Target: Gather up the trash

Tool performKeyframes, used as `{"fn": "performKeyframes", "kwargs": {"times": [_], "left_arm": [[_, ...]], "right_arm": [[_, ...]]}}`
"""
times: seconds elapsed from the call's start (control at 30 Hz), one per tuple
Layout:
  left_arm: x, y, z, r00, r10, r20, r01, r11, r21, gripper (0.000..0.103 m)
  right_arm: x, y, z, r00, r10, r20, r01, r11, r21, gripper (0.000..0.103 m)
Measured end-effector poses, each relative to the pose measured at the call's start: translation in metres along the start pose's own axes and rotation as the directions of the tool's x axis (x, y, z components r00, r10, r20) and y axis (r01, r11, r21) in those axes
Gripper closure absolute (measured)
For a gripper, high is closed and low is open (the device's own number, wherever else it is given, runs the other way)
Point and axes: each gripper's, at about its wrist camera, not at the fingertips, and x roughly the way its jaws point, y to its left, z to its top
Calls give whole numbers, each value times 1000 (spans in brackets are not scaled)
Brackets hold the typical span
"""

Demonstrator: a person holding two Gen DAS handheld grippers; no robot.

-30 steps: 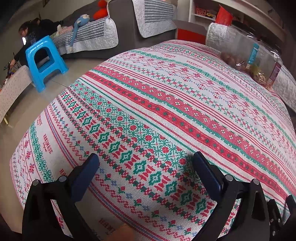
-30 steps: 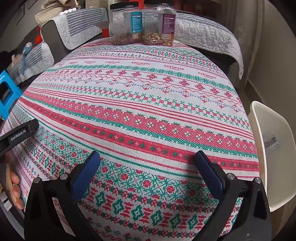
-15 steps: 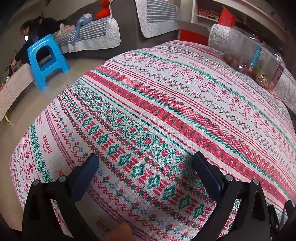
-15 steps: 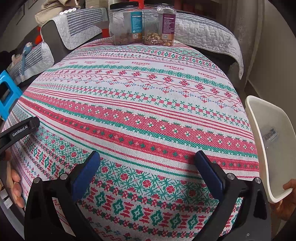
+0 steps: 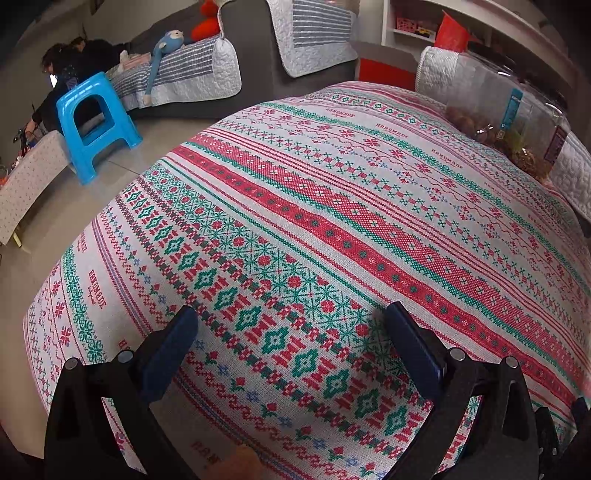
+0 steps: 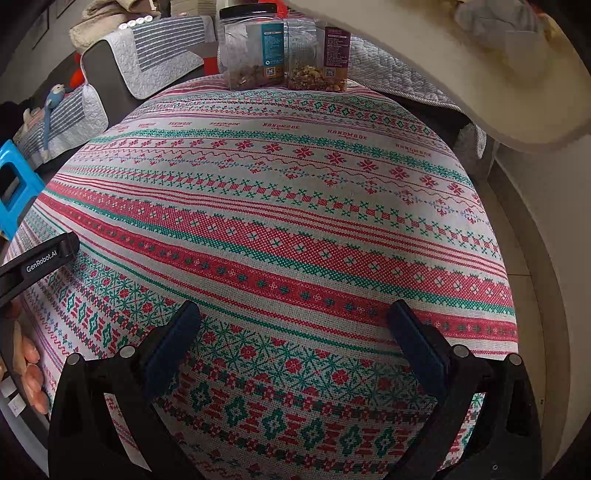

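Observation:
A table with a red, green and white patterned cloth [image 6: 288, 221] fills both views [image 5: 332, 229]. My left gripper [image 5: 291, 328] is open and empty over the near left part of the cloth. My right gripper [image 6: 293, 325] is open and empty over the near edge. A cream-white bin [image 6: 498, 66] is tilted above the table's far right corner, with crumpled pale trash [image 6: 491, 18] showing inside it. No loose trash shows on the cloth.
Two clear snack jars [image 6: 284, 51] stand at the table's far edge, also in the left wrist view [image 5: 509, 125]. A blue stool [image 5: 92, 122] and a grey sofa [image 5: 221, 70] stand to the left. The left gripper's body [image 6: 37, 262] shows at the right view's left edge.
The white bin rose from beside the table at the lower right to a tilted position above the far right corner. Both grippers stayed nearly still and open.

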Motion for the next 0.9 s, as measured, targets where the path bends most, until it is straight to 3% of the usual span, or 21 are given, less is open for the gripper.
{"fn": "performKeyframes", "kwargs": {"times": [0.9], "left_arm": [[1,2,2,1000,7,-2,-7,1000,-11,5]], "right_arm": [[0,2,-2,1000,0,-4,0,1000,1,5]]}}
